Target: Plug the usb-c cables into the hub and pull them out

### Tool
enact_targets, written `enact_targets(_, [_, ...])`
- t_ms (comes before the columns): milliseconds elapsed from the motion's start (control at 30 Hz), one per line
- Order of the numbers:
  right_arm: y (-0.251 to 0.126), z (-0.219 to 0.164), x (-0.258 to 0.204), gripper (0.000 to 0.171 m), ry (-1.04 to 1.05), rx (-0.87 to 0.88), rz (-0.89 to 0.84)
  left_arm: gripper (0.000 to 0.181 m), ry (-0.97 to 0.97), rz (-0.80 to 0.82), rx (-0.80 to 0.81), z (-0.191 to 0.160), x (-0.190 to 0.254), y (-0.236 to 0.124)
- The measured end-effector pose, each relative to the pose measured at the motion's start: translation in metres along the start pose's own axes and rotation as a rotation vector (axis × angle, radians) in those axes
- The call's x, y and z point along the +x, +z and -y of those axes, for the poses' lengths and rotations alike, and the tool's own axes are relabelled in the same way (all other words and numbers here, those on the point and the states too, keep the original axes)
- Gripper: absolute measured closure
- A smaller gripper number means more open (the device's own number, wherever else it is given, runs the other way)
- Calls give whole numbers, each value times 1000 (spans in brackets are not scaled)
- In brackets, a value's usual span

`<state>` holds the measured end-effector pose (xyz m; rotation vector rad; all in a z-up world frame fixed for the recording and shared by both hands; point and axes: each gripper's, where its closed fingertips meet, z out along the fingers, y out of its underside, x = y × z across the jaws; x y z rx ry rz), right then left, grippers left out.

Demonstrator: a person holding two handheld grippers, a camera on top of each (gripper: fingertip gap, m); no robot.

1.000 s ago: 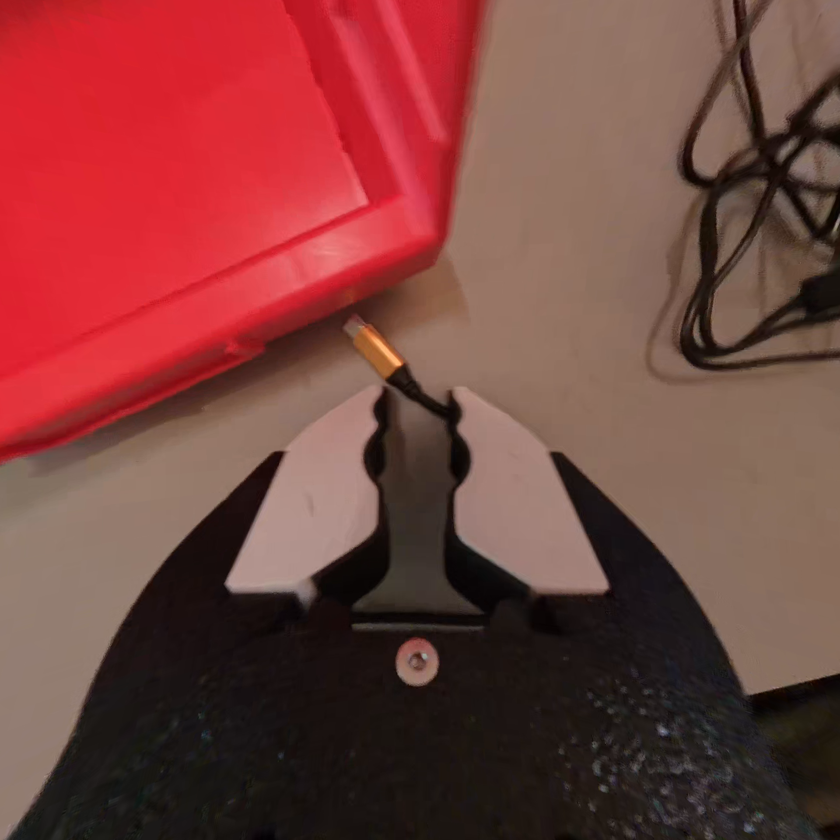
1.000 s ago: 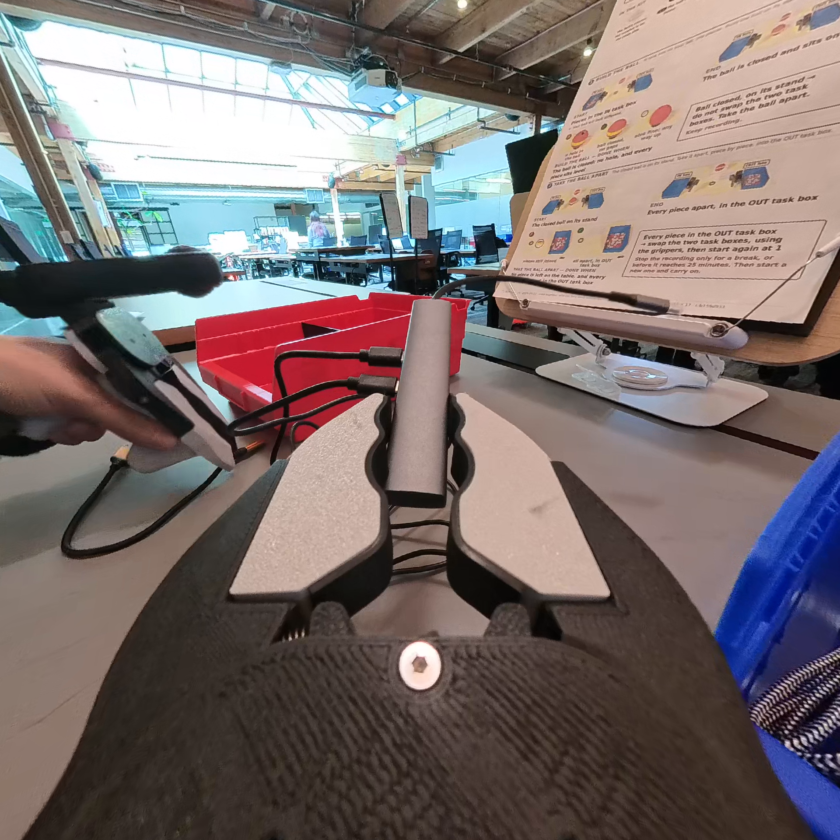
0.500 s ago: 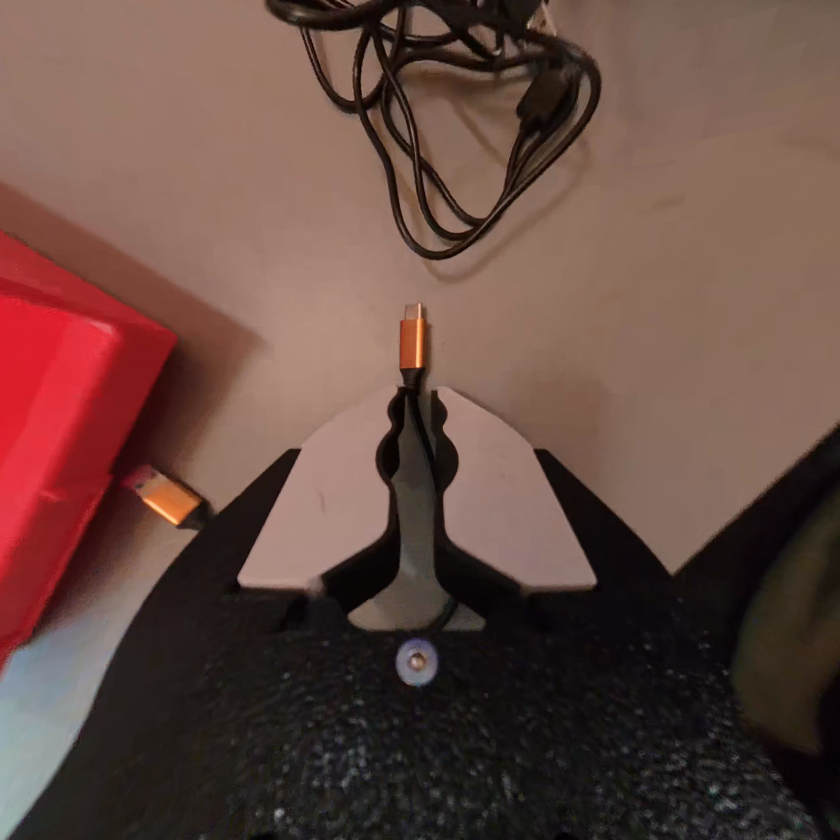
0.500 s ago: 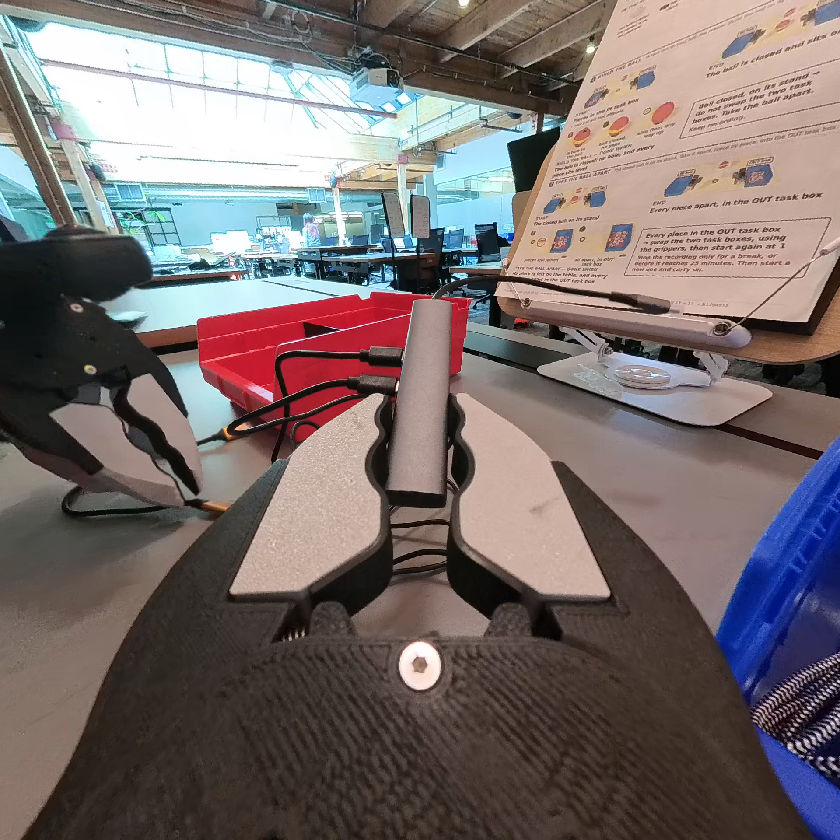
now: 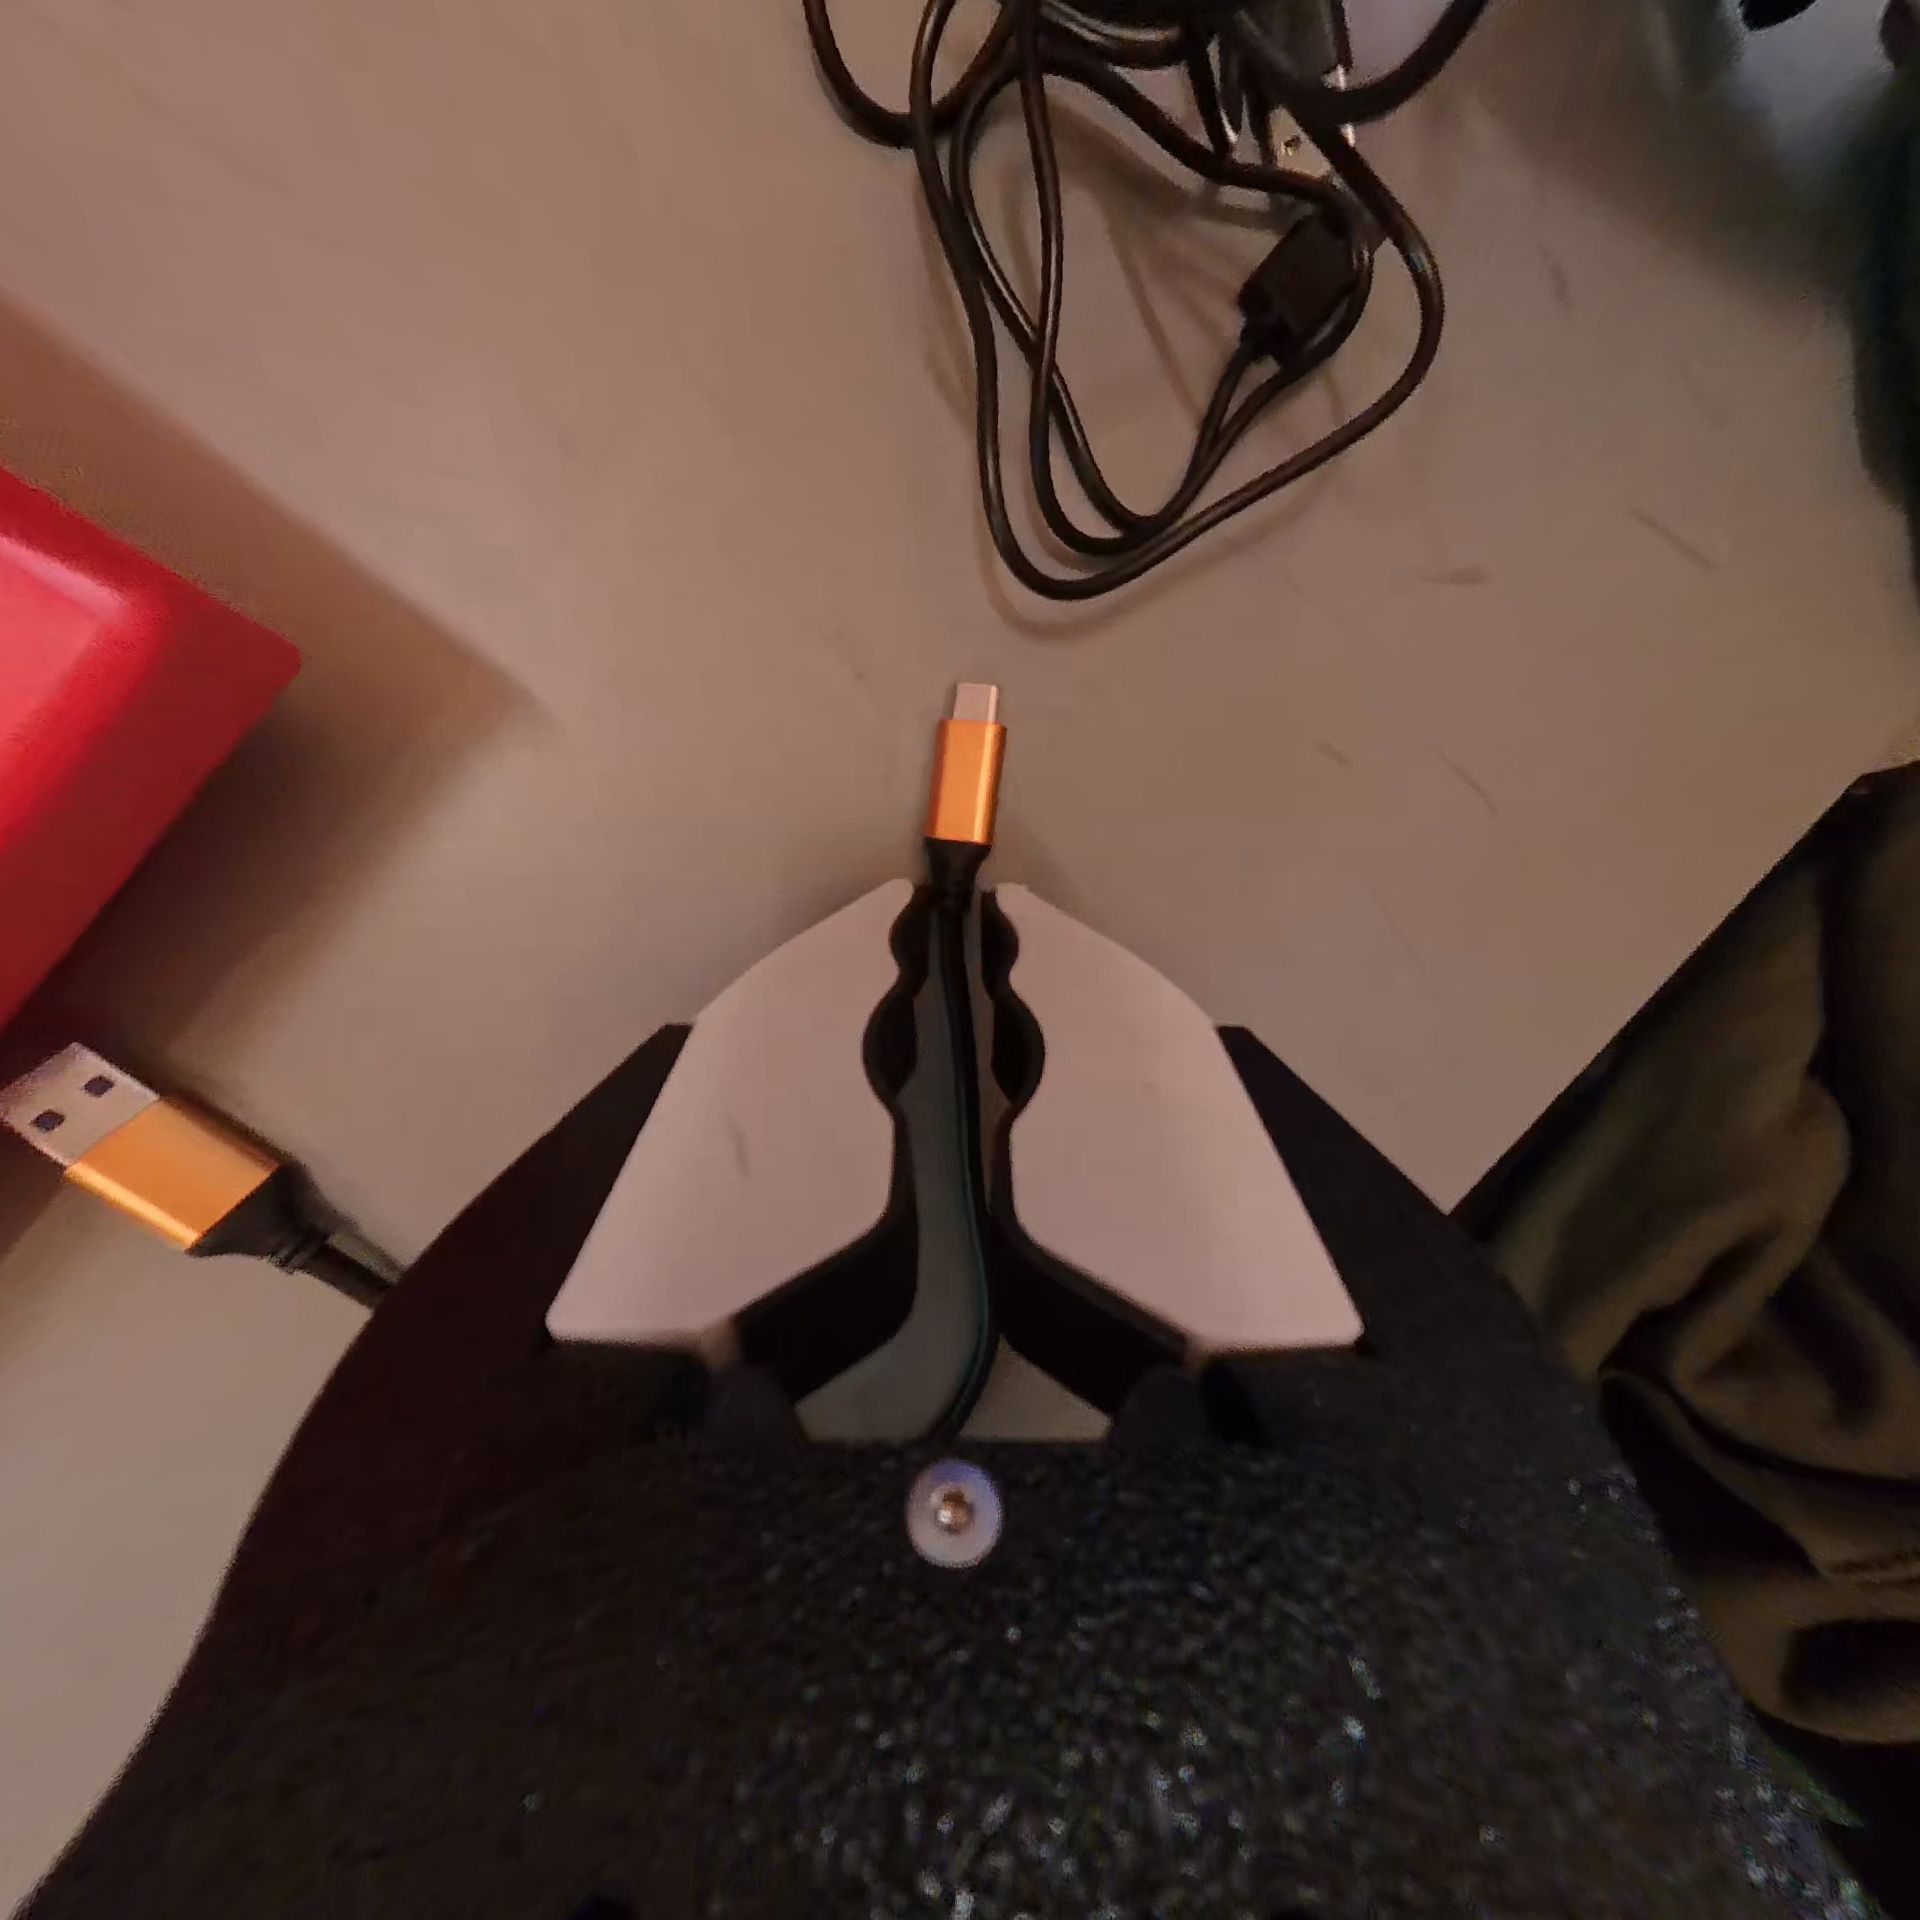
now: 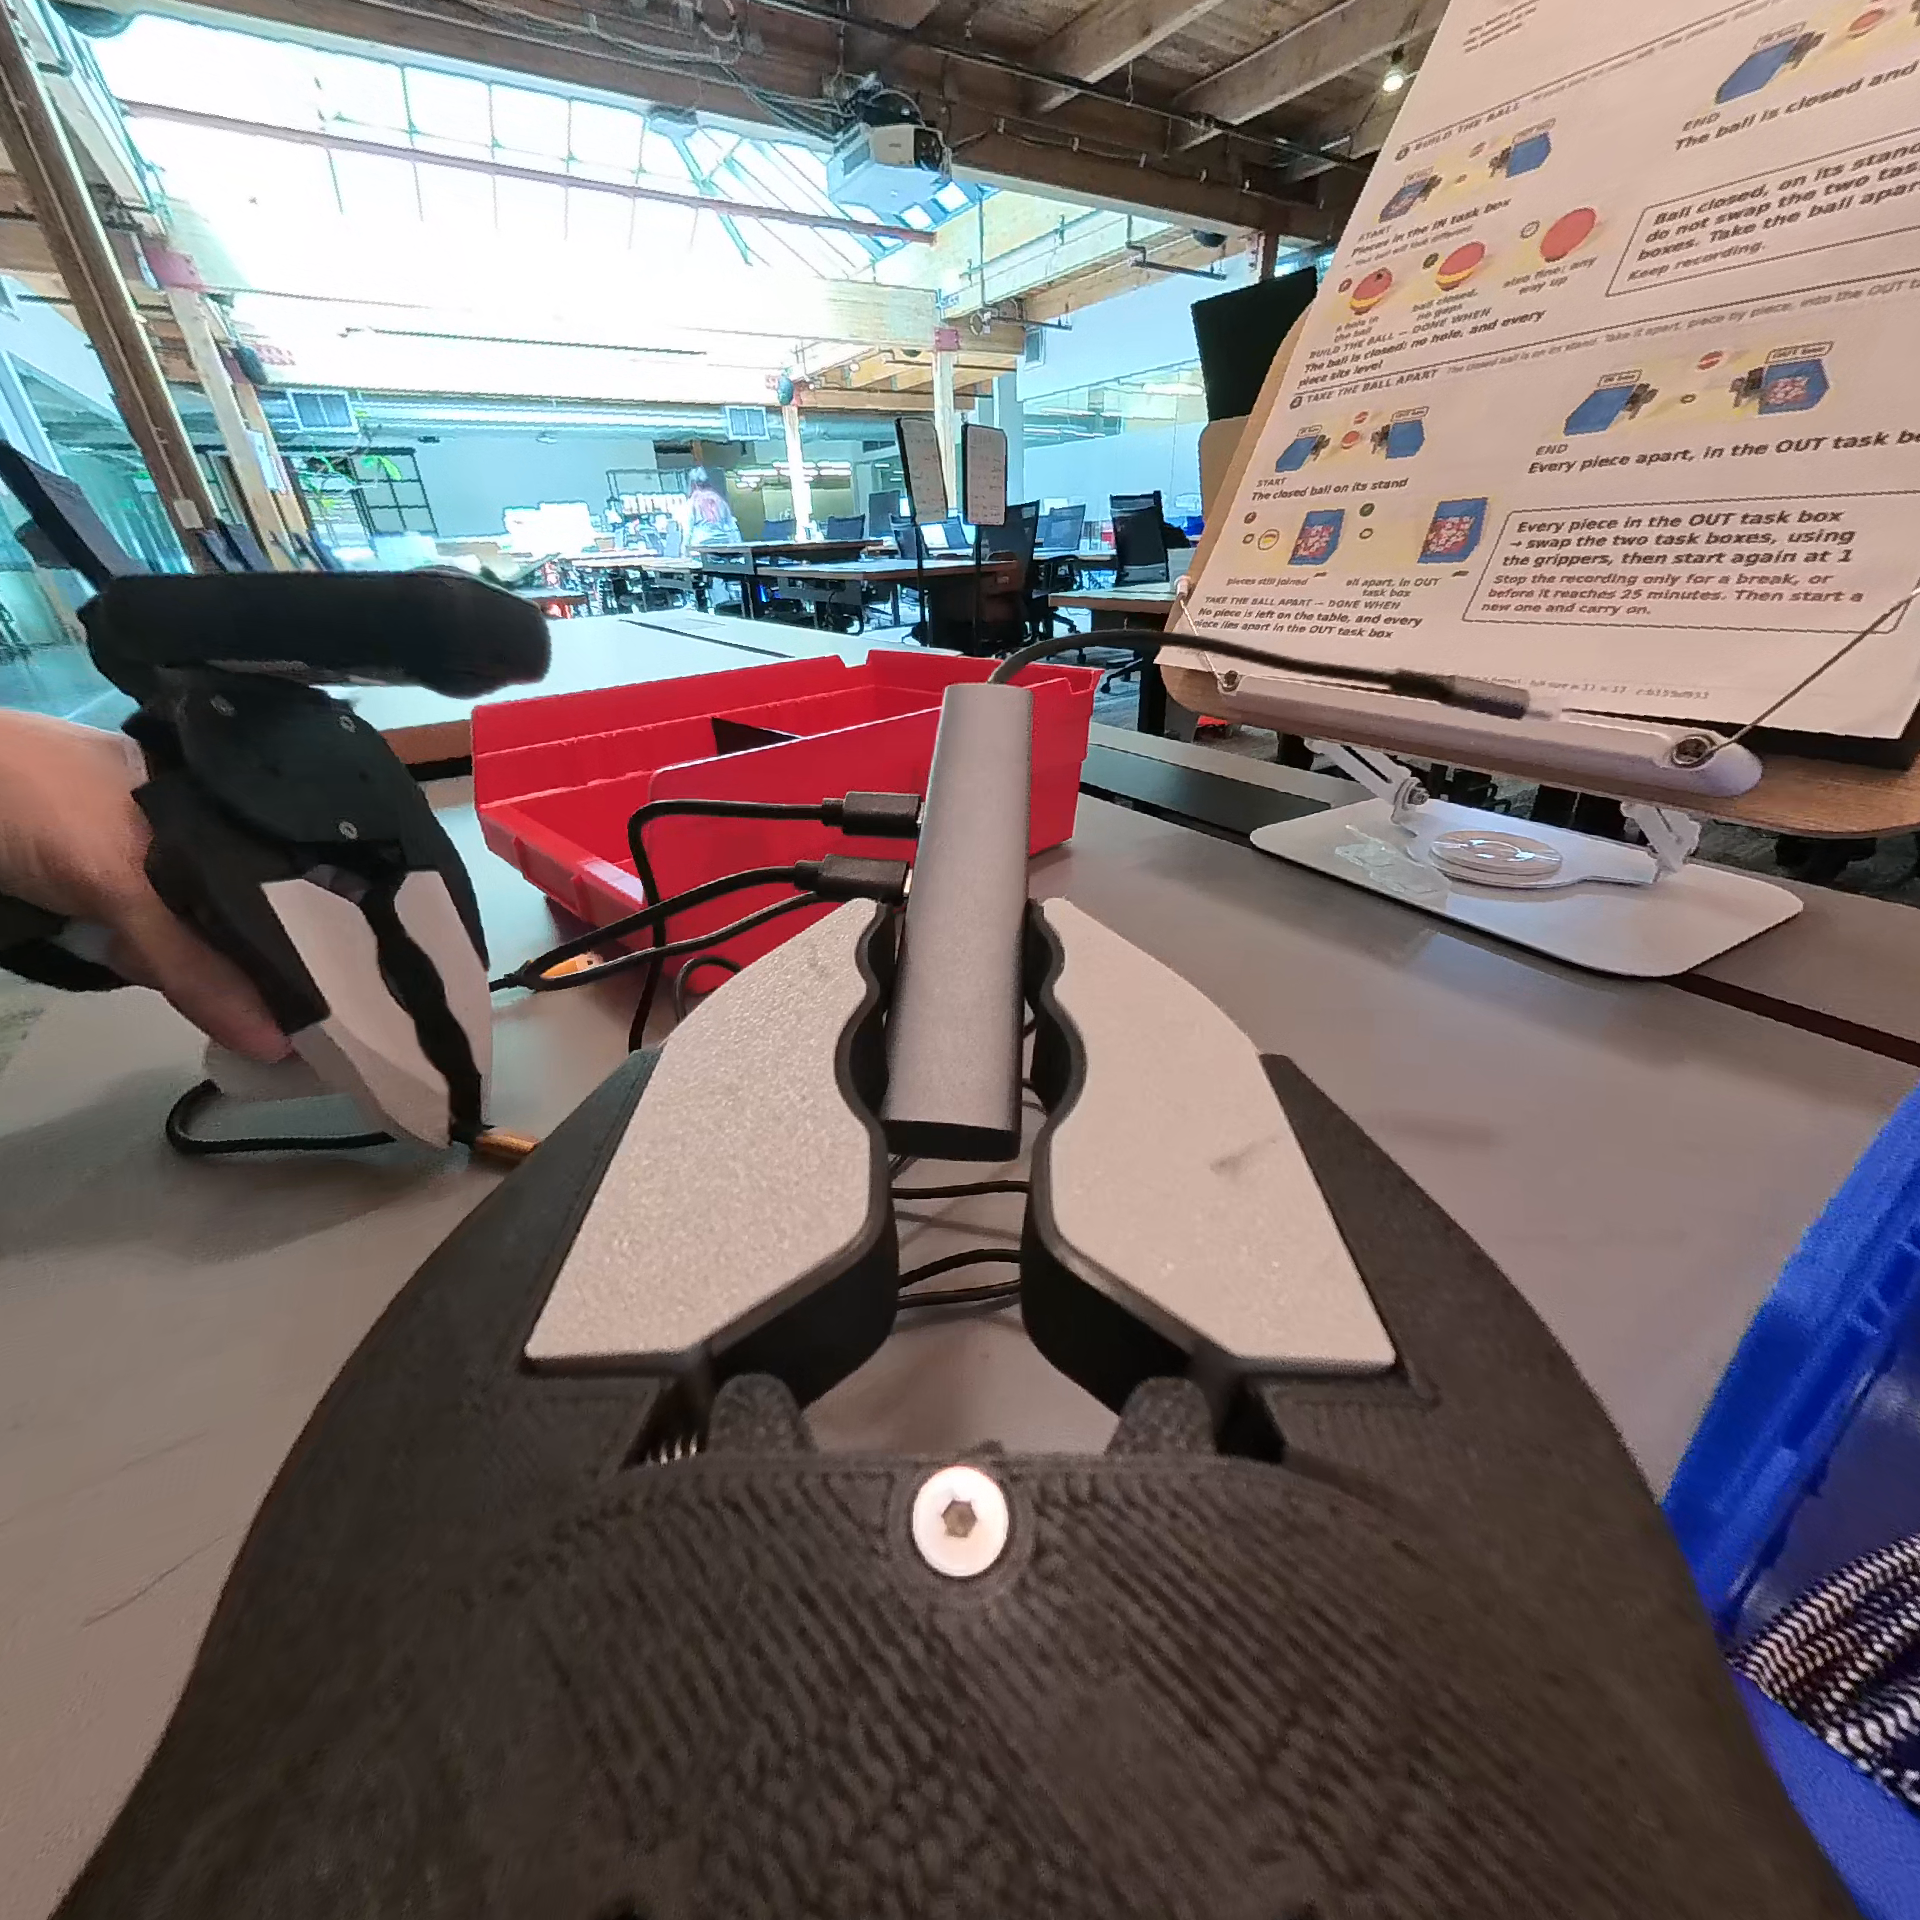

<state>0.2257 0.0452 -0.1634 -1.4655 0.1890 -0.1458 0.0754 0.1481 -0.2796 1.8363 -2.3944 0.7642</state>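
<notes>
My left gripper point(image 5: 954, 891) is shut on the black cord of an orange USB-C plug point(image 5: 968, 777), which sticks out past the fingertips just above the table. The same cable's orange USB-A end point(image 5: 135, 1153) lies at the left by the red bin. My right gripper point(image 6: 958, 914) is shut on a grey hub point(image 6: 961, 925), held up and pointing away. Two black plugs point(image 6: 862, 844) sit in the hub's left side. The left gripper point(image 6: 457, 1127) shows at the left of the right wrist view, tips on the table, held by a hand.
A red bin point(image 6: 769, 758) stands behind the hub and shows at the left wrist view's left edge point(image 5: 94, 748). A tangle of black cables point(image 5: 1174, 312) lies ahead of the left gripper. A blue bin point(image 6: 1808, 1434) is at the right, an instruction stand point(image 6: 1538, 873) behind. Some 20 centimetres of space lies between my two pairs of fingers.
My left gripper swung away from the red bin, closed on the orange plug's cord and turned toward the cable tangle. The right gripper and hub stayed still.
</notes>
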Motion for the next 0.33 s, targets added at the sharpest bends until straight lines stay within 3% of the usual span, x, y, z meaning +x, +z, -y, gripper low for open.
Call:
enact_targets(167, [1, -1, -1, 148, -9, -5, 0, 174, 97, 28, 27, 6, 5, 5])
enact_targets(333, [2, -1, -6, 148, -18, -5, 7, 175, 292, 249, 76, 16, -7, -4])
